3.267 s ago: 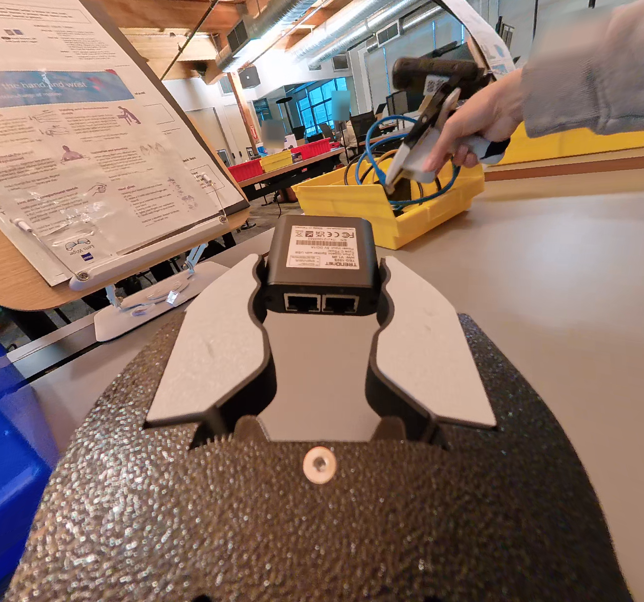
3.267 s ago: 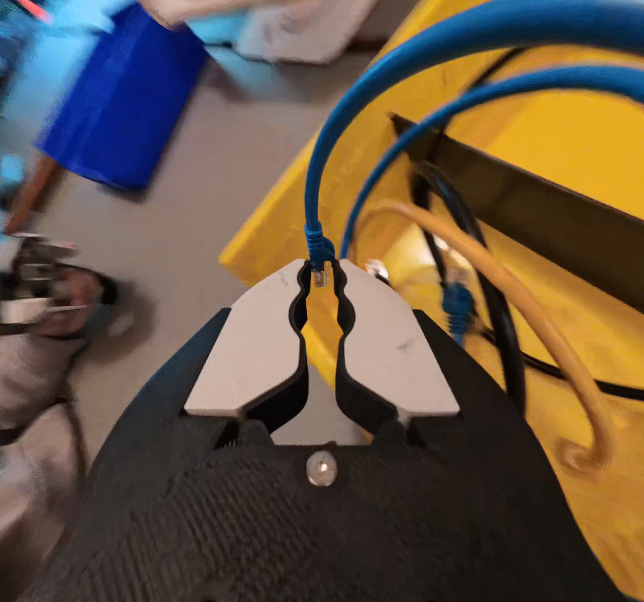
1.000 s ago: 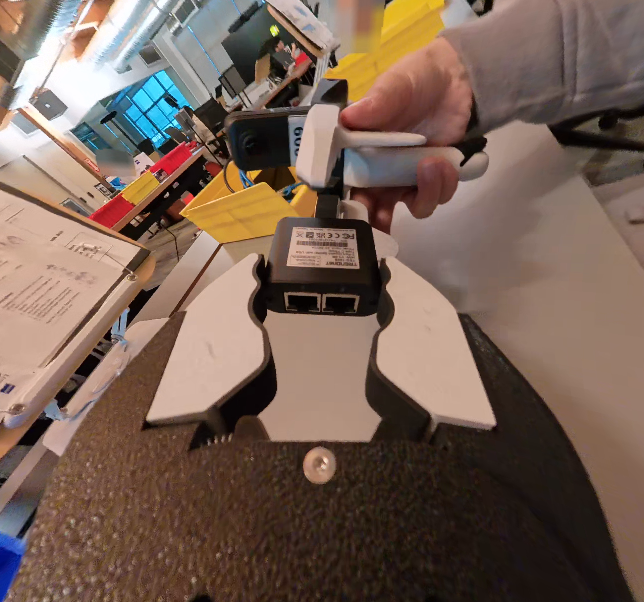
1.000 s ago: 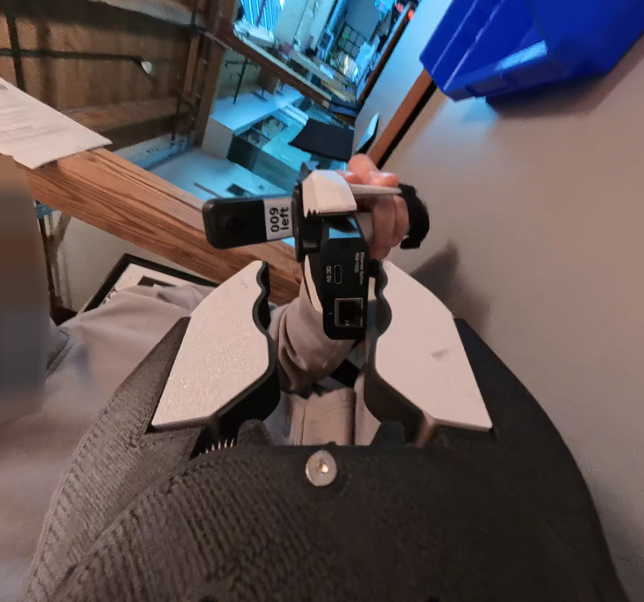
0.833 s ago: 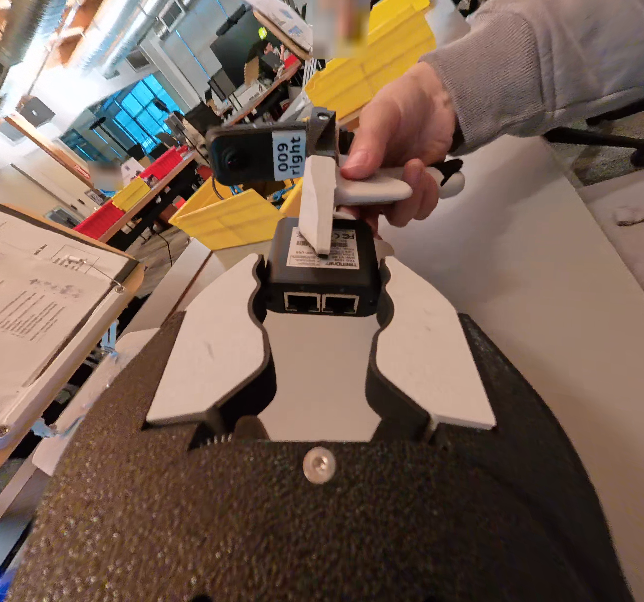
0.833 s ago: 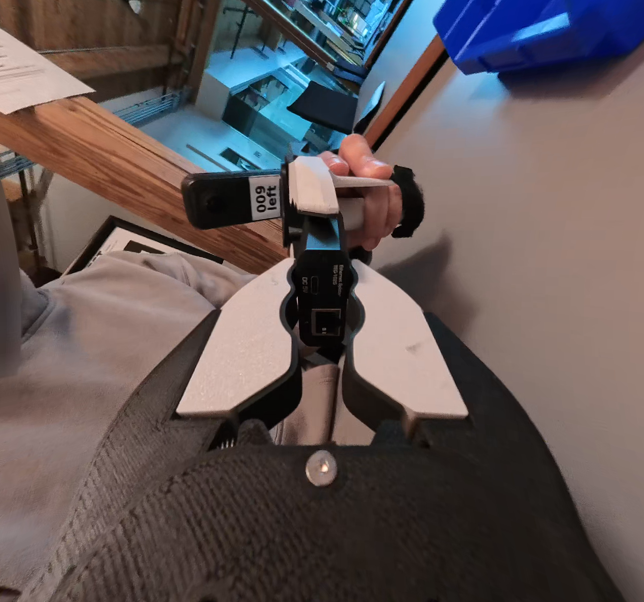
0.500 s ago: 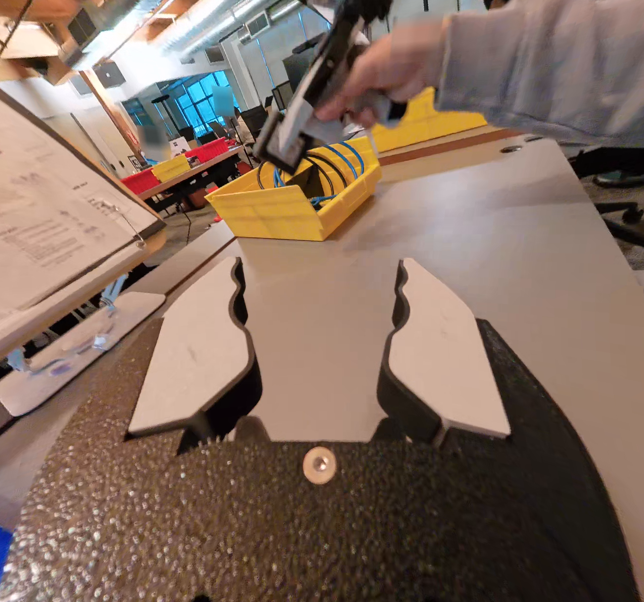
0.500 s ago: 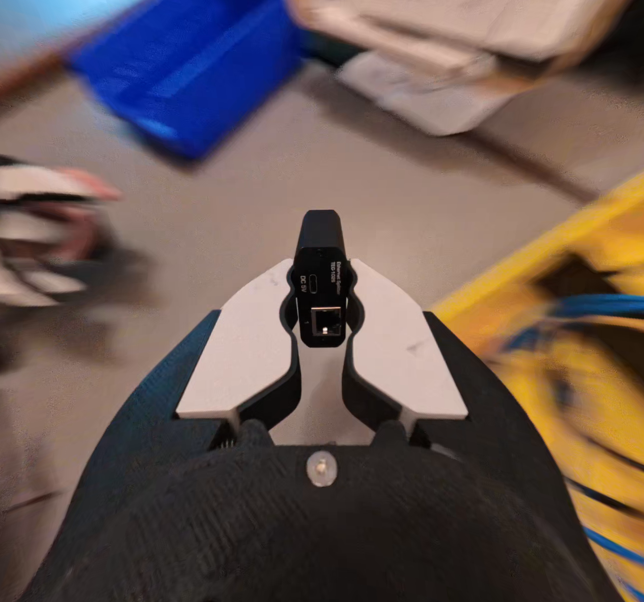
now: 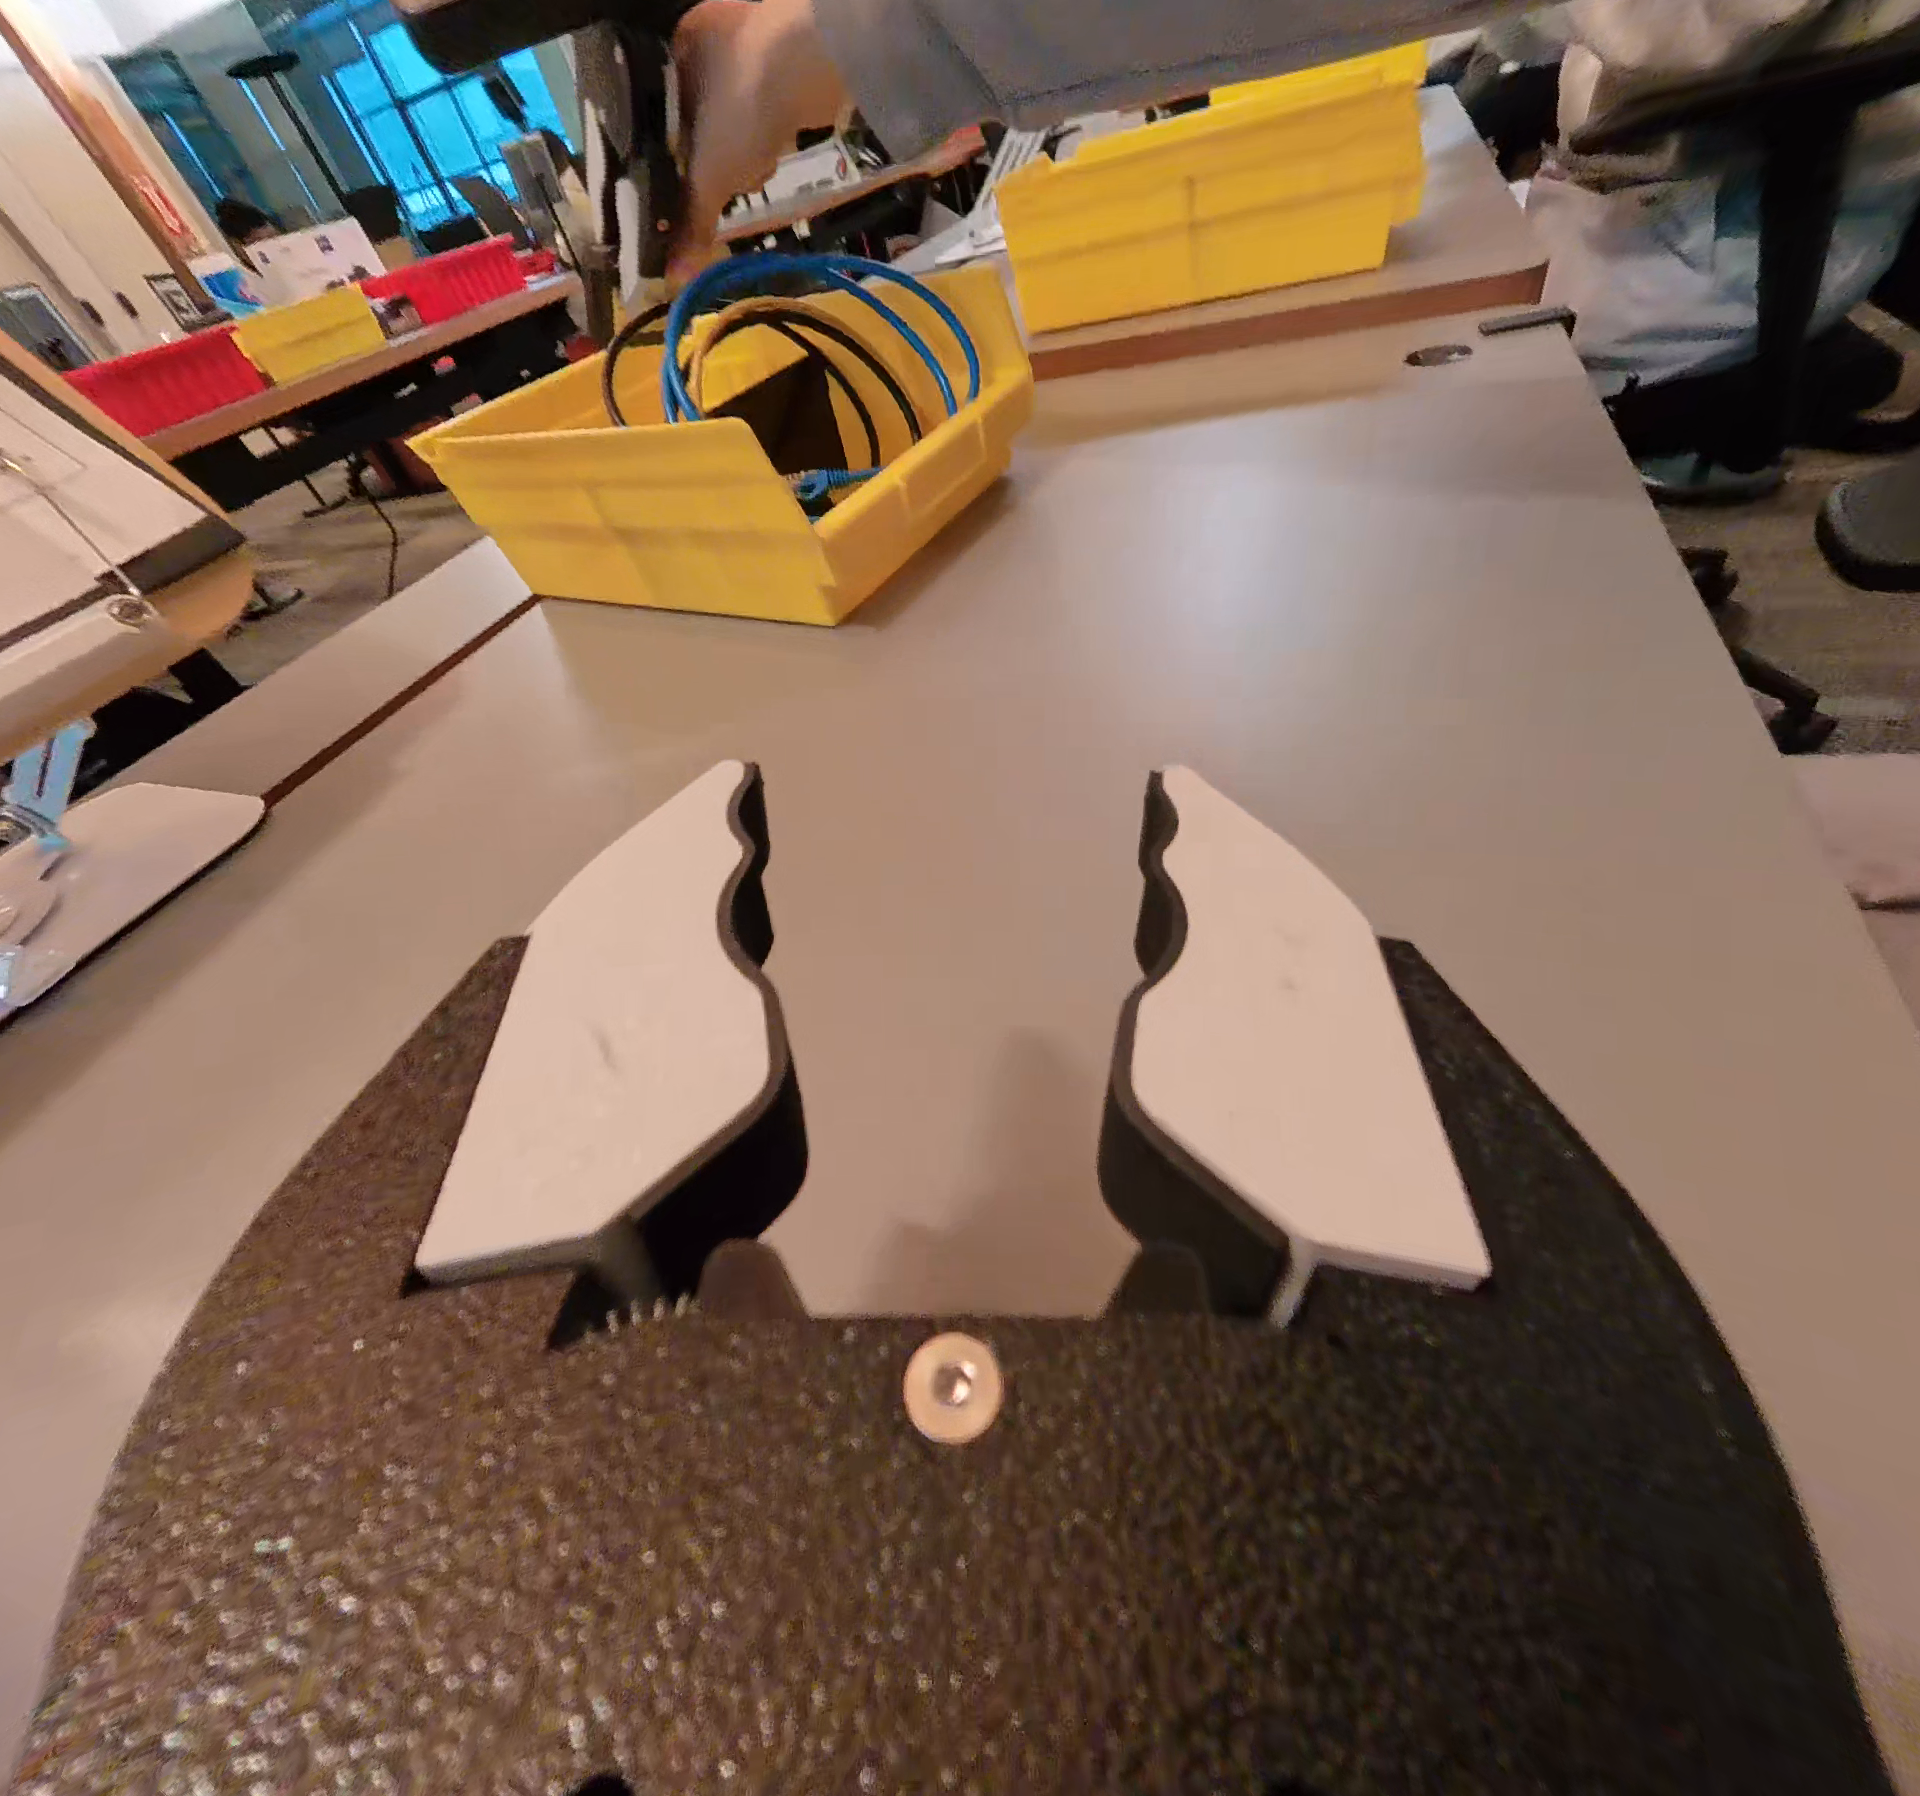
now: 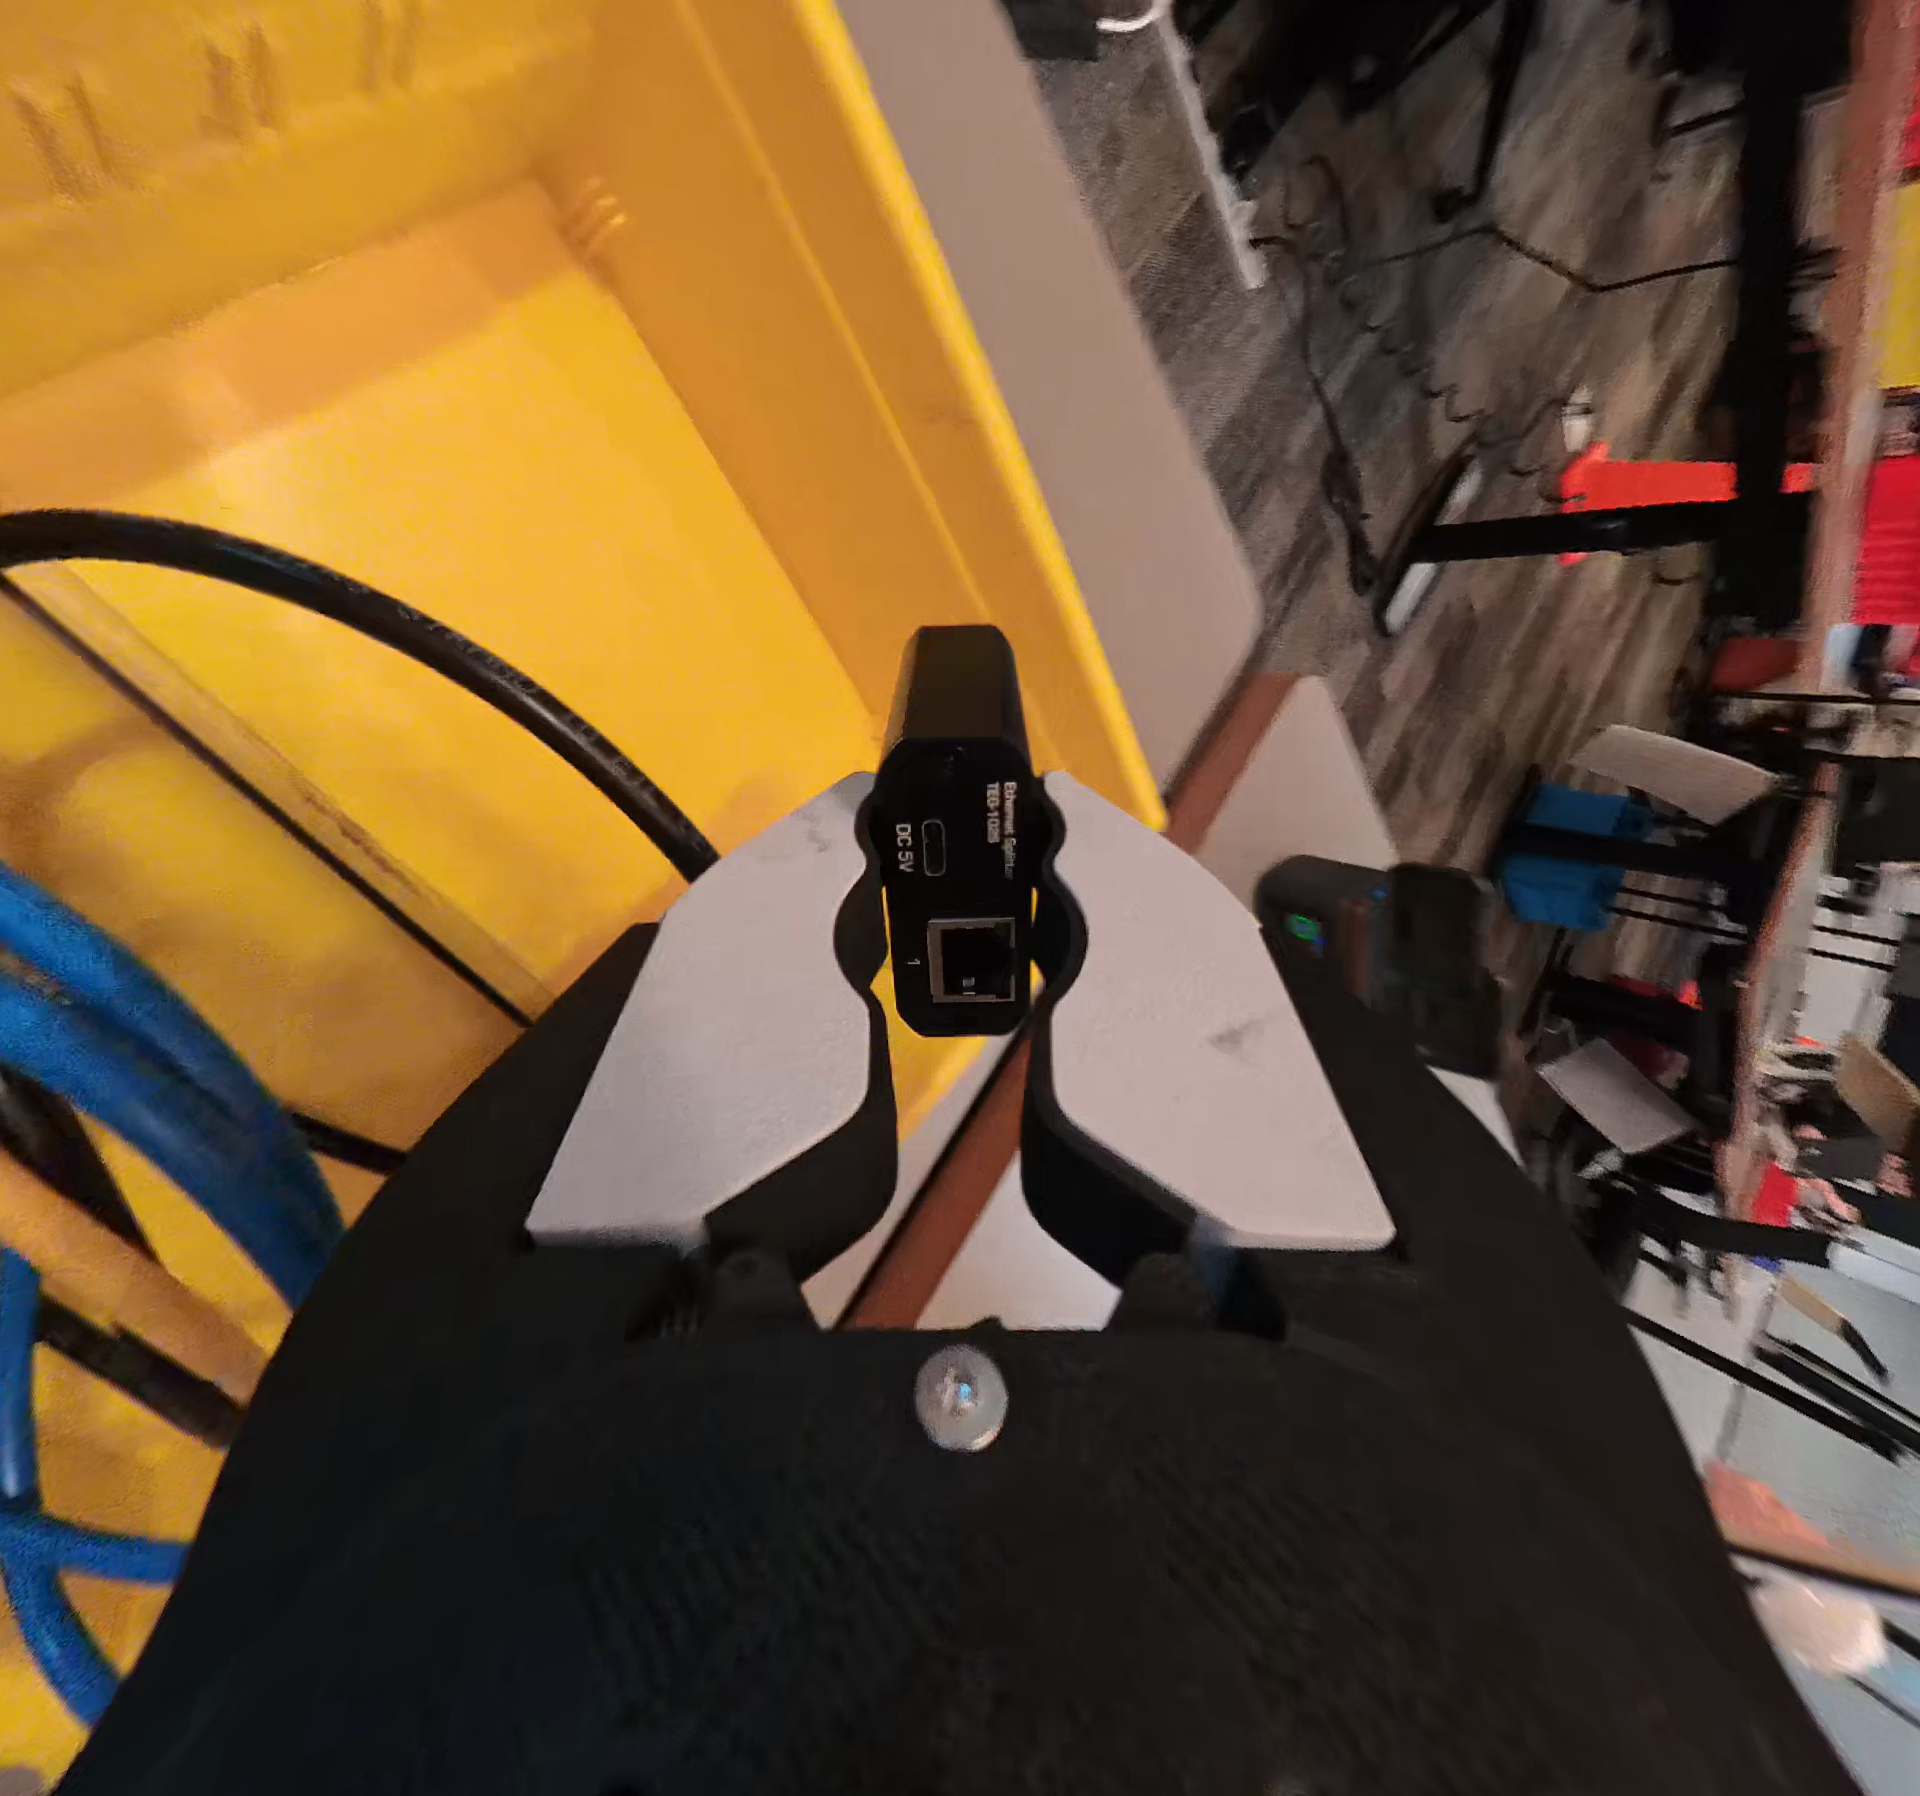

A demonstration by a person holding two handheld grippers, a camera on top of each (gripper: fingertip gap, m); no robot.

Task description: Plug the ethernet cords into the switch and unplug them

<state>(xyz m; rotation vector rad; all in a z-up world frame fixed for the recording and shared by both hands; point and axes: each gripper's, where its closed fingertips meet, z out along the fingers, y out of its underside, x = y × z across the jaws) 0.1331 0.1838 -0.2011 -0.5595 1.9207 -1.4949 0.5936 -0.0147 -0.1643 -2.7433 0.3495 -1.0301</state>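
Observation:
My right gripper (image 10: pixel 956 816) is shut on the small black switch (image 10: pixel 956 873), whose single port faces the camera. It holds the switch over the far edge of the yellow bin (image 10: pixel 540 458), which holds a blue cord (image 10: pixel 156 1071) and a black cord (image 10: pixel 499 666). In the left wrist view the right gripper (image 9: pixel 613 219), held in a hand, hangs over that yellow bin (image 9: pixel 717 489), where blue cord loops (image 9: pixel 821 292) stick up. My left gripper (image 9: pixel 951 790) is open and empty, low over the grey table (image 9: pixel 1299 603).
A second yellow bin (image 9: pixel 1205 198) stands on the table behind. A document stand with a white base (image 9: pixel 114 842) is at the left. The table's right edge drops to a carpeted floor with chair legs (image 9: pixel 1766 603). A dark device with a green light (image 10: pixel 1361 946) sits beyond the bin.
The switch passed from my left gripper to my right. My left gripper opened and pulled back, empty. The right gripper swung the switch away to over the yellow bin.

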